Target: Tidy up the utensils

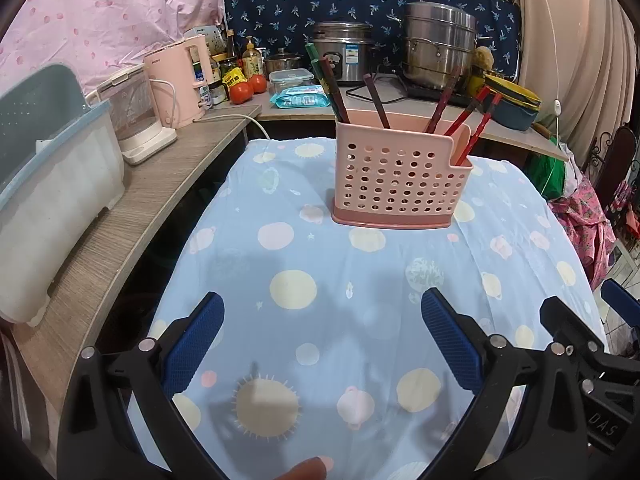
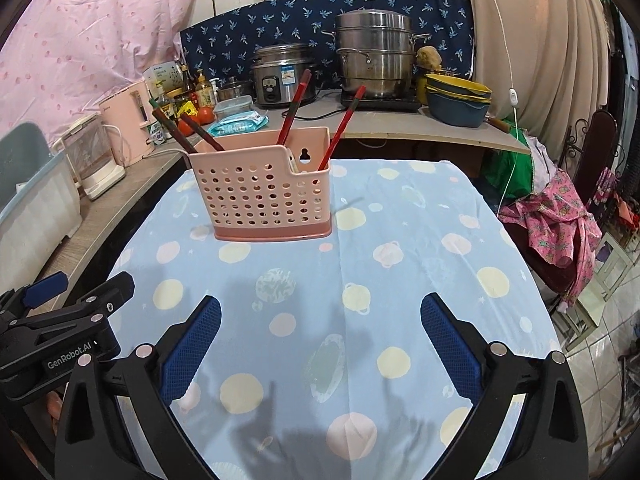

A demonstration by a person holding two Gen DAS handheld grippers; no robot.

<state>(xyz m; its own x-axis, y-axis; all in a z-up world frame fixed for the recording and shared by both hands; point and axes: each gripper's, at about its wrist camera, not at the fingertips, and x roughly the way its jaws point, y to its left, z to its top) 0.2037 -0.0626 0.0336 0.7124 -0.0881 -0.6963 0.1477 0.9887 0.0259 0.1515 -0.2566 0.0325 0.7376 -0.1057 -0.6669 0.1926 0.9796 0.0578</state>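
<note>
Looking down over a counter (image 1: 360,300) draped in a pale blue cloth (image 2: 400,240) dotted with planets and suns. Standing upright toward the far end of that cloth, a pink perforated utensil holder (image 1: 400,184), its lower-cut compartment on the right side. Leaning out of the holder's taller left part, dark chopsticks with green tops (image 1: 332,84); poking out of the right side and the low compartment, red chopsticks (image 1: 480,120), all splaying outward at angles. Hovering low in the near foreground, the left gripper (image 1: 322,344), blue-padded fingers (image 1: 196,344) spread wide apart with nothing but cloth showing between them. Sitting just beside it, the right gripper (image 2: 320,344), fingers (image 2: 452,344) likewise gaping at full spread, gripping nothing, well short of the holder. Peeking in at the bottom edge of the left view, a fingertip of the person (image 1: 304,470). Crowding the shelf behind: a rice cooker (image 1: 344,54), a stacked steel steamer pot (image 1: 438,46), a pink kettle (image 1: 176,84), two tomatoes (image 1: 248,88), a pack of wet wipes (image 1: 300,98) and stacked yellow and blue bowls (image 2: 458,100).
</note>
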